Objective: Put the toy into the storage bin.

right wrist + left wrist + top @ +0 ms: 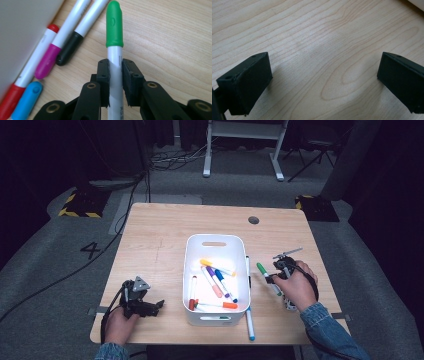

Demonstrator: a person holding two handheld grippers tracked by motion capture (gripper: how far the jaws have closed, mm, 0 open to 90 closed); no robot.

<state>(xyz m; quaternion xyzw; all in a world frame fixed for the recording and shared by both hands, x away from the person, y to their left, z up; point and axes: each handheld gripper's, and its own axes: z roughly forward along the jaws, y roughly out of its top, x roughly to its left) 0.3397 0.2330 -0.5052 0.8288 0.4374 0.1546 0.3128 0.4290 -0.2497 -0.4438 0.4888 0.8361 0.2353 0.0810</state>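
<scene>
Resting near the table's (150, 227) near-left corner, the left gripper (159, 304) is held wide apart over bare wood. The white bin (216, 242) sits centrally. Right of it, the green-capped marker (114, 27) is clamped by the right gripper (115, 68), cap pointing far-left.

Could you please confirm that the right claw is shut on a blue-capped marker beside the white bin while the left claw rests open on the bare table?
Not quite: the marker in the right claw has a green cap, not blue. The right gripper view shows the green-capped marker clamped between the jaws beside the white bin. The rest holds: the left claw is open over bare table.
</scene>
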